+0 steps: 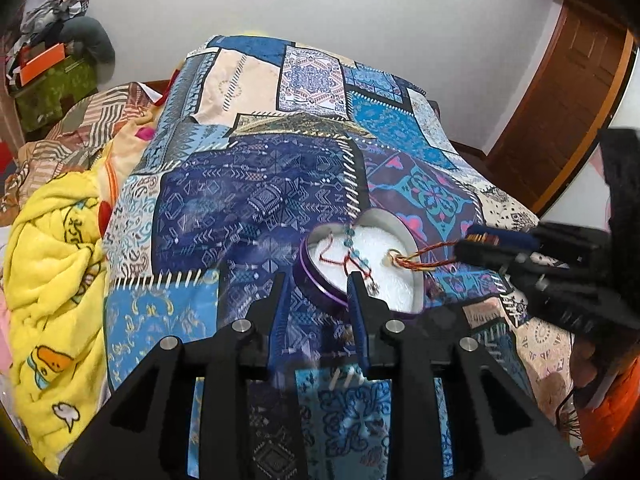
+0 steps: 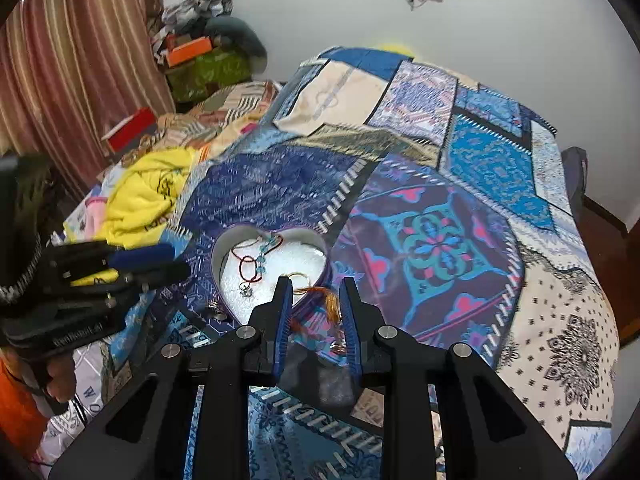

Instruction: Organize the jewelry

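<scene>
1. One heart-shaped box (image 2: 272,240) sits on the patchwork bedspread (image 2: 440,248), holding a beaded necklace (image 2: 262,258).
2. Orange thread bracelet (image 2: 320,292) trails over the box rim, between the right gripper's (image 2: 314,284) released jaws.
3. Left gripper (image 1: 316,278), released, hovers just before the box.

Open quilt all round the box

My grippers crowd the heart-shaped box (image 2: 224,248) from both sides — beyond it the patchwork quilt (image 2: 432,248) lies bare; a yellow blanket (image 1: 56,264) heaps at its left.
</scene>
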Tool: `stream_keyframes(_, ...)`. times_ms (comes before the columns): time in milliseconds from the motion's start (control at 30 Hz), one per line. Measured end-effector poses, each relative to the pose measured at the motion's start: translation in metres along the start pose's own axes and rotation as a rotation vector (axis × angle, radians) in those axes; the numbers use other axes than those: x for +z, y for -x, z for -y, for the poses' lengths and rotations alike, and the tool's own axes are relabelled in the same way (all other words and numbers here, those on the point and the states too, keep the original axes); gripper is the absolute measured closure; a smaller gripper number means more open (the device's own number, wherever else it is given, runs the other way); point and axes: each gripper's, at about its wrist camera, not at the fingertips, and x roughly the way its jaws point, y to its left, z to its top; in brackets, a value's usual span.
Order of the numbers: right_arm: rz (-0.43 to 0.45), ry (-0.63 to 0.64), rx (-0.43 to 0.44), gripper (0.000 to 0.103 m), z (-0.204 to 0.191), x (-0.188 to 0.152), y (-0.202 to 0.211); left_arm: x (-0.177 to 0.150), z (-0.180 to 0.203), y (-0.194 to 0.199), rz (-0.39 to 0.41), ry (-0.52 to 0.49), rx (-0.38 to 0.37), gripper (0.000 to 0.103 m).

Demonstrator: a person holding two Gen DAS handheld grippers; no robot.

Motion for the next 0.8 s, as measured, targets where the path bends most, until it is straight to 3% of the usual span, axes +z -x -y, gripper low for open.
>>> stream_keyframes(367, 0.018, -0.033, -0.034, 0.081, 0.011, -0.005, 0.007, -0.024, 0.009, -0.003, -0.055, -0.009, -0.014, 0.076)
stream_keyframes(500, -0.022, -0.074, -0.042, 0.076, 0.026, -0.018, 0.003, -0.03, 0.011, -0.009, -0.076, -0.019, -0.019, 0.076)
stream_keyframes(567, -0.052, -0.1, -0.041, 0.064, 0.034, -0.027, -0.001, -0.032, 0.013, -0.013, -0.086, -0.027, -0.019, 0.076)
stream_keyframes(800, -0.144, -0.117, -0.033, 0.063, 0.039, -0.05, -0.023, -0.037, 0.013, -0.028, -0.109, -0.027, -0.023, 0.071)
